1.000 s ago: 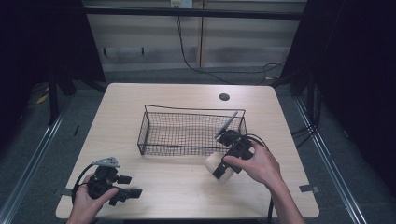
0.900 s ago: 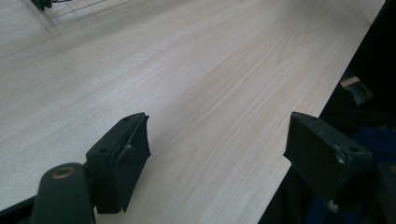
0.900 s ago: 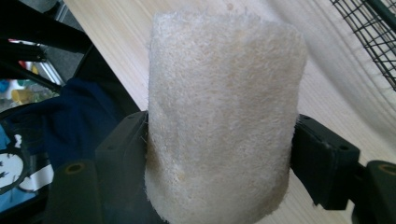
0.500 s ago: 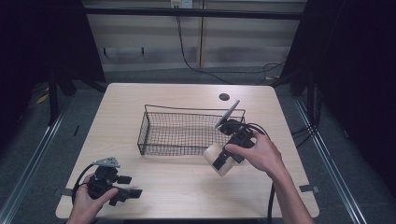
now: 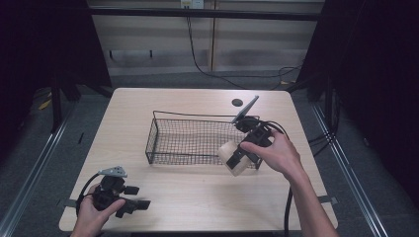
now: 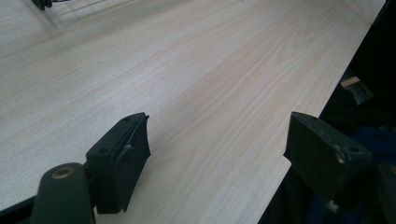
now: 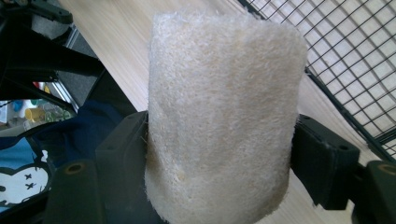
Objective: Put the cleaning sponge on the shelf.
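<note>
Right gripper [image 5: 238, 159]: jaws clamped on either side of a loofah sponge [image 5: 232, 156], held up off the surface at the near right corner of the wire basket [image 5: 190, 141]
Left gripper [image 5: 136, 204]: jaws spread wide with nothing between them, resting low at the near left edge of the surface, well apart from the basket
Surface [image 5: 197, 200]: pale wood-grain top, rectangular, with a small dark round disc [image 5: 237, 102] near its far edge
Room: dark surroundings, grey floor, pale panelled wall behind, black cables trailing across the floor beyond the surface
Loofah sponge: short stubby cylinder, cream to off-white, coarse fibrous texture with fuzzy strands; in the right gripper view [image 7: 224, 116] it stands upright between the two black jaws, with basket mesh behind it
Wire basket: black, rectangular, open mesh, standing mid-surface
Count: two grippers, one loofah sponge, one wire basket, one dark disc
</note>
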Demonstrator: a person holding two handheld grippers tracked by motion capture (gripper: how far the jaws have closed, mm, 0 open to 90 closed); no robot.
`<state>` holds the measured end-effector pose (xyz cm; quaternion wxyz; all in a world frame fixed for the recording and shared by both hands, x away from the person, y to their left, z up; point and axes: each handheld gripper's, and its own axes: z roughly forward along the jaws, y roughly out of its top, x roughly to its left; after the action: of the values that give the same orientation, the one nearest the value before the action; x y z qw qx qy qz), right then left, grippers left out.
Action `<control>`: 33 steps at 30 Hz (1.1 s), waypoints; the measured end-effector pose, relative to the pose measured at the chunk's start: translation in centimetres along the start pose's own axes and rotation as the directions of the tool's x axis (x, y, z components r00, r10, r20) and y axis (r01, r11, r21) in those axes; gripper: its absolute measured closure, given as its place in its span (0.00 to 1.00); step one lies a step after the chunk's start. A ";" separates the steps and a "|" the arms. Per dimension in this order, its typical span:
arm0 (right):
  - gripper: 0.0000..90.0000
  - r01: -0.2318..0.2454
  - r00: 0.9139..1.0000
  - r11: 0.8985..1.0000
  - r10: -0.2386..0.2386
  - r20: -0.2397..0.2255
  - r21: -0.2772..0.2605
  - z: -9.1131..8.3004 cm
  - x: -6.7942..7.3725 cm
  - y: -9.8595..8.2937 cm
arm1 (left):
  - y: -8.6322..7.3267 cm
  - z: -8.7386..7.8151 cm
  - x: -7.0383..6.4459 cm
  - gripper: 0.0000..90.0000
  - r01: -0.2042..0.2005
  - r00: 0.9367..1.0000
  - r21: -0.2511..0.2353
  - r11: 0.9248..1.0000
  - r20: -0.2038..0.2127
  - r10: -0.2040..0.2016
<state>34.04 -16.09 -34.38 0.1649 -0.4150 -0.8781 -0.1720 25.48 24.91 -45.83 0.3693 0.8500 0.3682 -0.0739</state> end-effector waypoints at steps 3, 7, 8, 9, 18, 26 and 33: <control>0.28 -0.010 1.000 1.000 0.010 0.004 -0.007 -0.3 0.0 0.3 | 0.0 0.0 0.0 0.24 0.001 1.000 0.001 1.000 0.000 -0.001; 0.28 -0.019 0.999 1.000 0.019 0.026 -0.019 -0.7 0.0 0.8 | 0.0 0.0 0.0 0.24 0.001 1.000 0.000 1.000 0.001 -0.001; 0.28 -0.015 0.999 1.000 0.016 0.033 -0.017 -0.8 0.0 0.9 | 0.0 0.0 0.0 0.24 0.002 1.000 0.000 1.000 0.001 -0.002; 0.28 -0.020 0.999 1.000 0.021 0.037 -0.019 -0.9 0.1 1.0 | 0.0 0.0 0.0 0.24 0.002 1.000 -0.001 1.000 0.001 -0.002; 0.28 -0.075 0.995 0.996 0.078 0.064 -0.051 -1.2 -0.4 1.6 | 0.0 0.0 0.0 0.24 0.001 1.000 0.000 1.000 0.003 -0.001; 0.28 -0.128 0.986 0.988 0.136 0.093 -0.087 -1.7 -1.5 1.5 | 0.0 0.0 -0.1 0.24 0.003 1.000 -0.002 1.000 0.005 -0.003; 0.28 -0.175 0.976 0.980 0.186 0.114 -0.096 -1.7 -2.2 1.6 | 0.0 0.0 0.0 0.24 0.001 1.000 -0.002 1.000 0.002 -0.001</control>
<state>36.88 -17.39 -33.52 0.1081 -0.5094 -0.8371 -0.1678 25.46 24.88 -45.83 0.3705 0.8495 0.3681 -0.0746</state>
